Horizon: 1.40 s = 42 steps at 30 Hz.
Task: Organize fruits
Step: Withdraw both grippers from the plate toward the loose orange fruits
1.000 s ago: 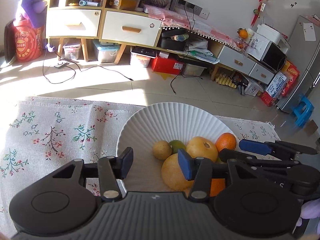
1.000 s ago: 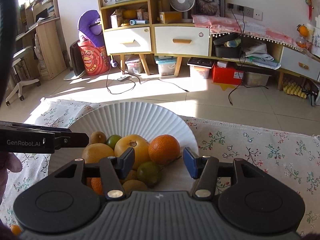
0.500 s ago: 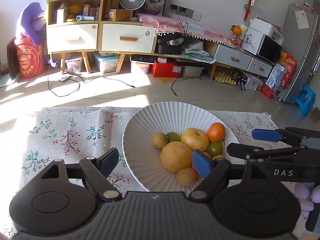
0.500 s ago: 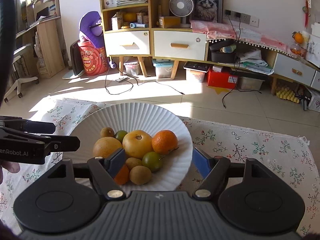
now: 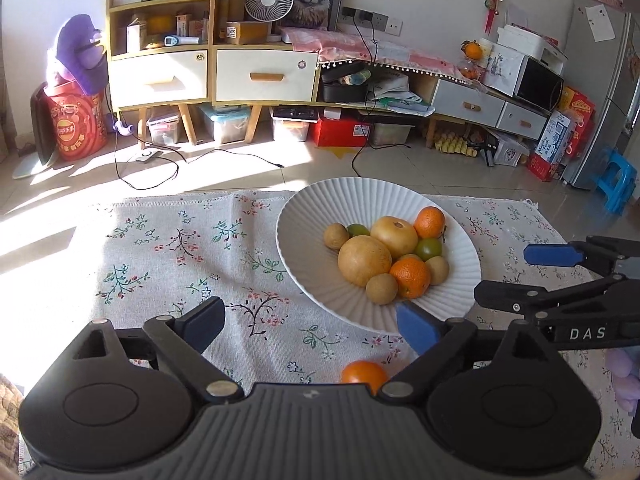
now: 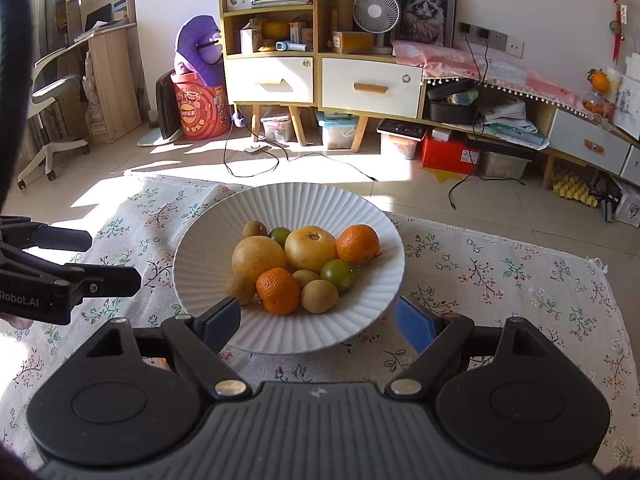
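White ribbed plate [image 5: 304,216] on a floral tablecloth [image 5: 168,248], loaded with fruit. One loose mandarin [image 5: 363,374] lies off the plate on the cloth, just beside the plate's near rim and close in front of the left gripper [image 5: 308,324], toward its blue right finger; it is round, so no long axis constrains the approach. The left gripper is the nearer (the right wrist view does not show this fruit). Left gripper: fingers spread wide, holding nothing. Right gripper [image 6: 320,318]: likewise spread and empty, straddling the plate's near rim. Count on the plate, from the right wrist view: two mandarins, two large yellow fruits, two green fruits, four small brown fruits.
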{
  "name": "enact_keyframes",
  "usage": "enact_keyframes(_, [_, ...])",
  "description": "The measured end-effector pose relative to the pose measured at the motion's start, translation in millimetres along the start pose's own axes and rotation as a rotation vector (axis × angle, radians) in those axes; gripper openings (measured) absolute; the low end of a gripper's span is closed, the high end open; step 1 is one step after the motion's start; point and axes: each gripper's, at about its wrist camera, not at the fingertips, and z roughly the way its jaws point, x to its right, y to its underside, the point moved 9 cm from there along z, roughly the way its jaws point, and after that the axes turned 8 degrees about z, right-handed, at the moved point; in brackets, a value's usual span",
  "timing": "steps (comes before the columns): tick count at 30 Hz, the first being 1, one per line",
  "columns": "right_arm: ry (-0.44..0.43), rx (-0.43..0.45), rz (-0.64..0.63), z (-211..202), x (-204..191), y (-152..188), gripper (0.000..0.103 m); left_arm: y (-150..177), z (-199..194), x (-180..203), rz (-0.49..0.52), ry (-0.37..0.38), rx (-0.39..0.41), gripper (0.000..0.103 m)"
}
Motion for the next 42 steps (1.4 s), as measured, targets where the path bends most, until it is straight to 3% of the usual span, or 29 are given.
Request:
enact_keyframes(12, [-0.03,-0.013,-0.019,-21,-18,19,0.087,33,-30,4,0.028,-0.001,-0.031,0.092])
enact_keyframes(24, [-0.058,0.01,-0.038,-39,-29,33,0.092,50,-51,8,0.068,0.009,-0.008,0.095])
enact_keyframes(42, [-0.082,0.015,-0.134,-50,-42,67,0.099,83,-54,16,0.124,0.019,-0.021,0.095])
